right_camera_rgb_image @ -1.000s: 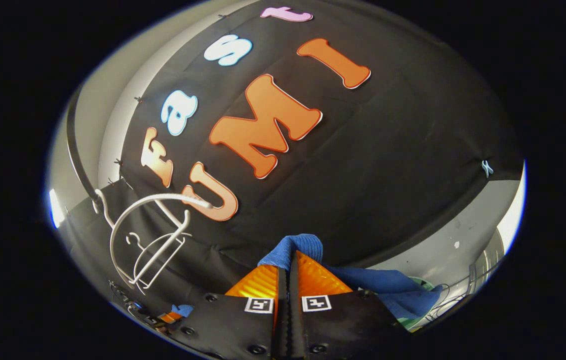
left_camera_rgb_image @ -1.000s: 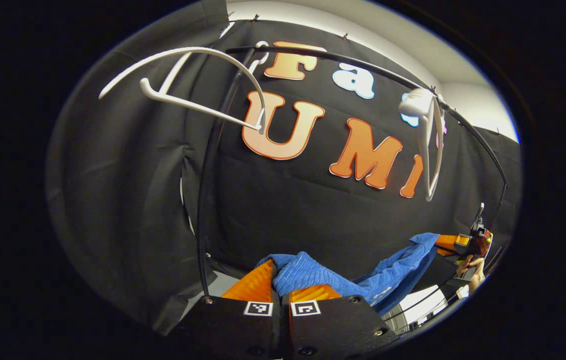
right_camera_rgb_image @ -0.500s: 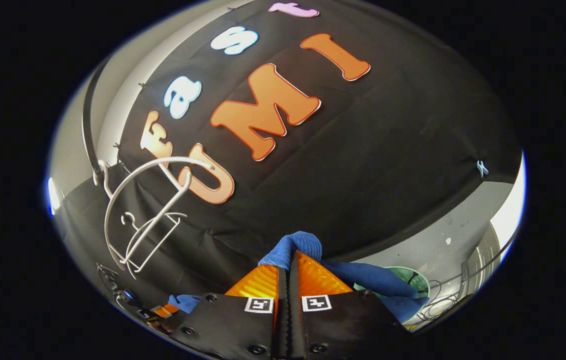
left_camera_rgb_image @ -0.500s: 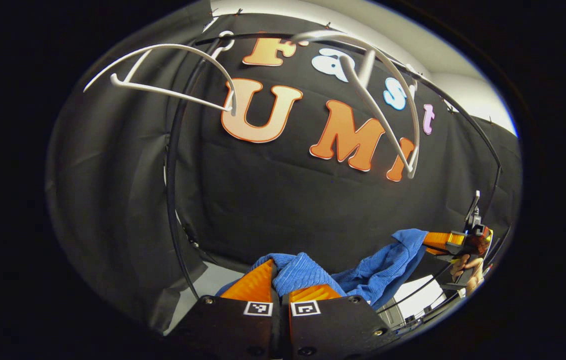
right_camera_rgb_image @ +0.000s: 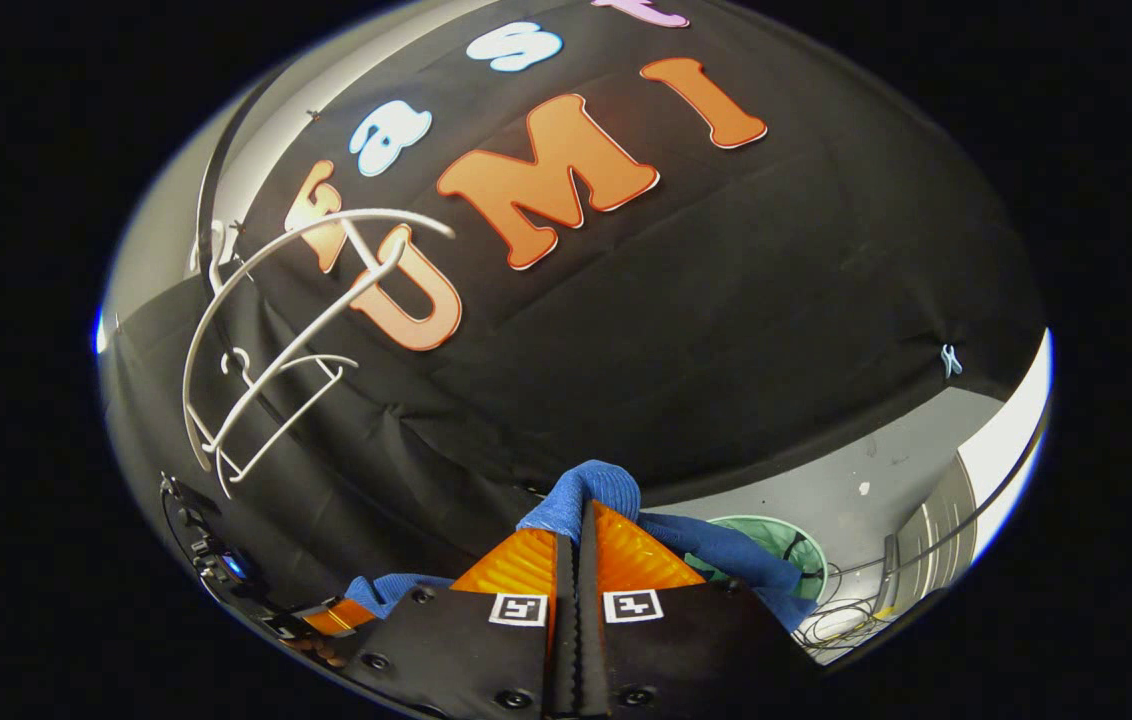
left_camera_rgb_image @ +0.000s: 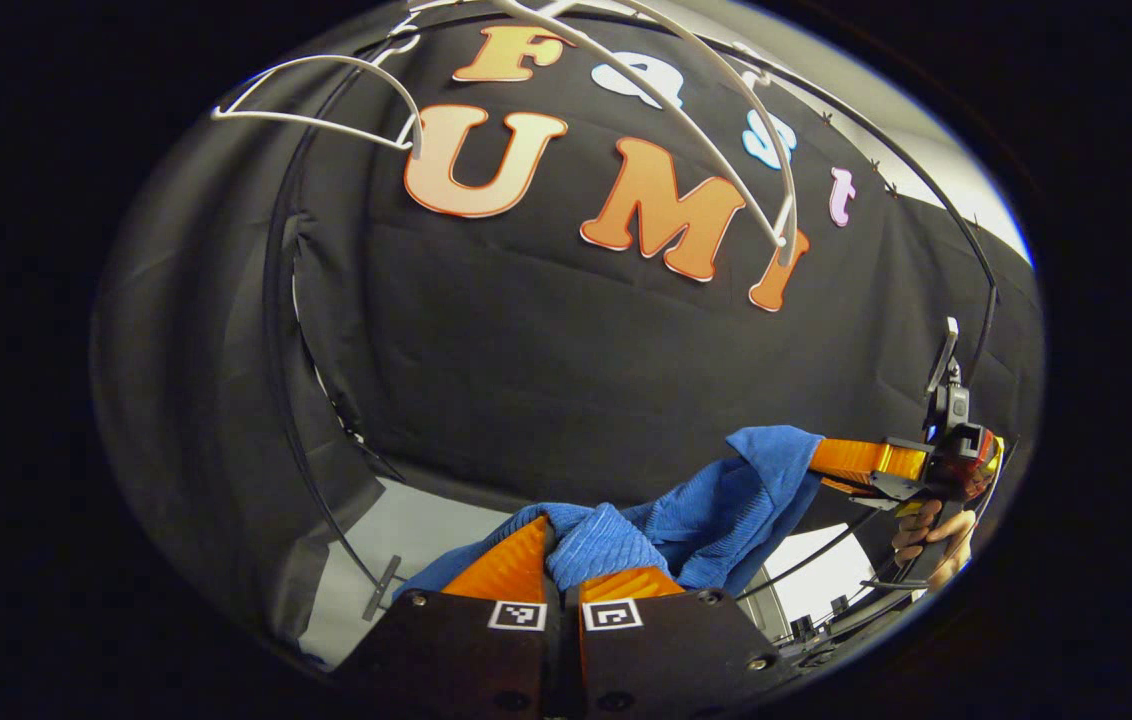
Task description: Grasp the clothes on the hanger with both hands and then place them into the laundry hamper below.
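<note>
A: Item one, the cloth (left_camera_rgb_image: 716,500). Where is it, and what is hidden?

B: One blue cloth, strung between both claws. The left claw (left_camera_rgb_image: 566,545) has its fingers closed on a bunched fold, which sticks up between the tips. The right claw (right_camera_rgb_image: 581,520) is likewise pinched tight on a fold of the cloth (right_camera_rgb_image: 581,485) that pokes out above its tips. The cloth's lower hang is cut off behind both claw bodies.

A: Hangers?

B: Two white hangers (left_camera_rgb_image: 326,95), bare, high above the left claw on a black rail (left_camera_rgb_image: 926,190); their tops are cropped there. The right gripper view shows both hangers (right_camera_rgb_image: 266,340) whole, up and left of its claw.

A: Hamper?

B: One green hamper (right_camera_rgb_image: 806,550), low and right of the right claw, partly behind the cloth. The left gripper view also has the right claw (left_camera_rgb_image: 866,462) far off, with a hand (left_camera_rgb_image: 936,535) on its grip.
</note>
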A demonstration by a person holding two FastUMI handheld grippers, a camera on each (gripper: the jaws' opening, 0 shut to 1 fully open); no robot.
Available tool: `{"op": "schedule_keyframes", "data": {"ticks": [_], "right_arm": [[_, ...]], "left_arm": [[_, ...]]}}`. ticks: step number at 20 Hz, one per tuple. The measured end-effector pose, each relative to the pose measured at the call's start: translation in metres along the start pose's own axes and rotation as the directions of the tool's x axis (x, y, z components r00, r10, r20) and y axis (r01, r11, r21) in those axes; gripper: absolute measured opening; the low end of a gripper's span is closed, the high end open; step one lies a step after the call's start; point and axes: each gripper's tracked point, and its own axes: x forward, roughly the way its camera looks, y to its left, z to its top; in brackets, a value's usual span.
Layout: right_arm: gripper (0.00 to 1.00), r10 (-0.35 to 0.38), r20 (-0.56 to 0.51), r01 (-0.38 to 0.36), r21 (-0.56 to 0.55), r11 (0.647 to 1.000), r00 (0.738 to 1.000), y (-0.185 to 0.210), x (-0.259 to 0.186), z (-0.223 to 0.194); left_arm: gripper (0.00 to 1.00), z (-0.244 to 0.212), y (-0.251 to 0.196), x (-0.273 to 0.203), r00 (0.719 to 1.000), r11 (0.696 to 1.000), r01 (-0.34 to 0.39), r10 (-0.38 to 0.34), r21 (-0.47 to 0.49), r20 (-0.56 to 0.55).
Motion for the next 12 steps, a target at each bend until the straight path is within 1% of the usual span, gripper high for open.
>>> {"op": "schedule_keyframes", "data": {"ticks": [2,6,8,12], "right_arm": [[0.07,-0.014,-0.024,0.013,-0.026,1.0,1.0,-0.001,0.003,-0.013],[0.07,-0.064,-0.072,0.057,-0.089,0.994,0.995,-0.012,0.01,-0.036],[0.07,-0.093,-0.1,0.081,-0.123,0.989,0.991,-0.023,0.017,-0.049],[0.07,-0.135,-0.156,0.115,-0.13,0.985,0.979,-0.043,0.028,-0.071]], "left_arm": [[0.0,-0.011,-0.009,0.009,1.0,1.0,-0.001,0.001,0.007,-0.029],[0.0,-0.031,-0.018,0.028,0.997,0.999,-0.014,0.016,0.031,-0.08],[0.0,-0.048,-0.021,0.038,0.991,0.999,-0.022,0.027,0.041,-0.128],[0.0,-0.074,-0.022,0.057,0.978,0.999,-0.035,0.043,0.04,-0.203]]}}
